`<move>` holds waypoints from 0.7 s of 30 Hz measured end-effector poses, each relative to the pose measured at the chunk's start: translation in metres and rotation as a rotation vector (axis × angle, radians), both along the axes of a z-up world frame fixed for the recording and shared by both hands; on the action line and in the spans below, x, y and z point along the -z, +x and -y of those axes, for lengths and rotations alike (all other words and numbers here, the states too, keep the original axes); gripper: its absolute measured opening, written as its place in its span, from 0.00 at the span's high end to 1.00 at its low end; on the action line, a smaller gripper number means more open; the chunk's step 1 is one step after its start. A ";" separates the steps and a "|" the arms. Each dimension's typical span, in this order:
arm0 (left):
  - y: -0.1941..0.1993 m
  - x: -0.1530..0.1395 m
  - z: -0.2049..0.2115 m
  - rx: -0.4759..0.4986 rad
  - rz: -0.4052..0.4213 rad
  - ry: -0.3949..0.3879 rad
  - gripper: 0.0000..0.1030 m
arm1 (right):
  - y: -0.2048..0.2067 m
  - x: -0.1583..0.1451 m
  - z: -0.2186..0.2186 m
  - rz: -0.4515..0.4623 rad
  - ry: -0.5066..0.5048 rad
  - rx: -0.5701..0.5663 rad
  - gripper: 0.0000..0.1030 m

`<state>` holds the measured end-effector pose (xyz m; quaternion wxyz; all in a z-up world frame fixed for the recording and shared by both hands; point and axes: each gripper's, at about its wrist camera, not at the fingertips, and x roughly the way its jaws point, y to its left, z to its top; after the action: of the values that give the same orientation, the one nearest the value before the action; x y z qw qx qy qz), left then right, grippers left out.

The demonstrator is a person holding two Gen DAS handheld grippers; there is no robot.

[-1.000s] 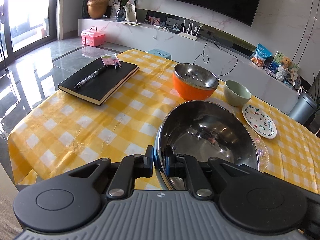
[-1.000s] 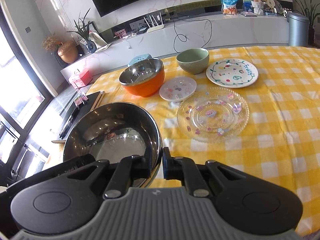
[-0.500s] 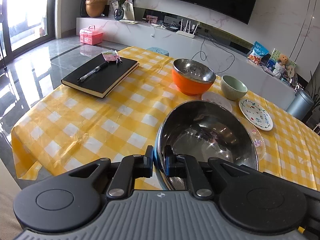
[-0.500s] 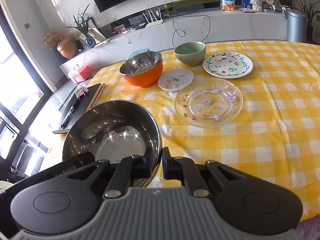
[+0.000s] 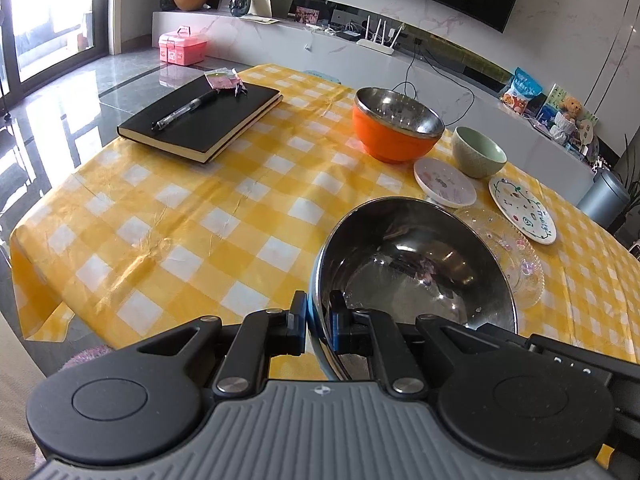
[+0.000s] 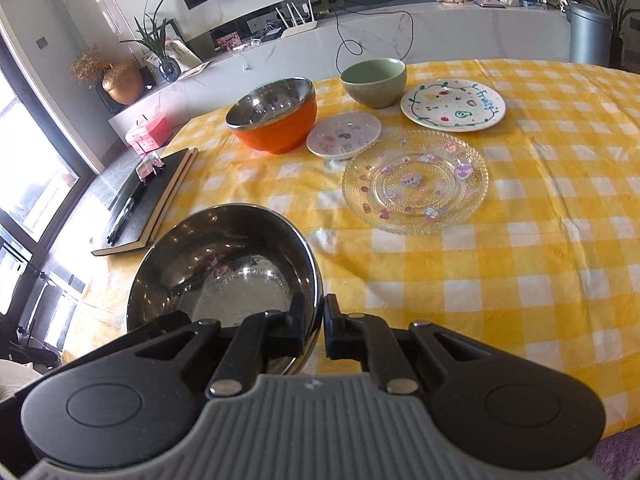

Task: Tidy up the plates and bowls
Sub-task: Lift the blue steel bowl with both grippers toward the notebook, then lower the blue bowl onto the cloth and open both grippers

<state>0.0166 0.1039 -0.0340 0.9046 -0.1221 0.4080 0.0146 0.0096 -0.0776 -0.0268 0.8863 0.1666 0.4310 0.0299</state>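
Both grippers are shut on the rim of a large steel bowl (image 5: 416,264), also in the right wrist view (image 6: 224,264), held above the near part of the yellow checked table. My left gripper (image 5: 318,326) pinches its left rim; my right gripper (image 6: 314,326) pinches its right rim. Farther back stand an orange bowl with a steel lining (image 5: 394,128) (image 6: 274,114), a green bowl (image 5: 478,152) (image 6: 374,80), a small white plate (image 5: 444,182) (image 6: 344,134), a clear glass plate (image 6: 416,180) (image 5: 516,252) and a white painted plate (image 6: 454,106) (image 5: 522,210).
A black notebook (image 5: 200,118) (image 6: 144,200) with a pen (image 5: 186,110) and a small packet lies at the table's far left. The table's near edge (image 5: 52,308) drops off to the left. A TV bench runs along the back wall.
Both grippers have pulled the steel bowl back and higher from the other dishes; the bowl has come off the glass plate, which now lies uncovered.
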 end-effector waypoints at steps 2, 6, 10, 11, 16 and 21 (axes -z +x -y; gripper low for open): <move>0.001 0.004 0.000 0.002 -0.013 -0.005 0.89 | 0.001 0.003 0.001 -0.014 0.003 0.004 0.94; 0.004 0.008 0.001 0.006 -0.038 -0.012 0.88 | 0.003 0.007 0.003 -0.035 0.004 0.016 0.94; 0.007 0.013 0.001 0.001 -0.070 -0.021 0.88 | 0.006 0.011 0.004 -0.056 0.016 0.021 0.93; 0.008 0.013 0.000 0.000 -0.074 -0.021 0.88 | 0.006 0.012 0.005 -0.062 0.018 0.021 0.93; 0.011 0.016 0.001 0.000 -0.086 -0.012 0.87 | 0.008 0.015 0.004 -0.067 0.022 0.017 0.93; 0.013 0.018 0.003 0.005 -0.098 0.004 0.82 | 0.008 0.014 0.003 -0.060 0.031 0.007 0.89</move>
<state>0.0293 0.1009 -0.0519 0.8838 -0.1185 0.4522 0.0191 0.0177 -0.0806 -0.0406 0.8704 0.1828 0.4564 0.0284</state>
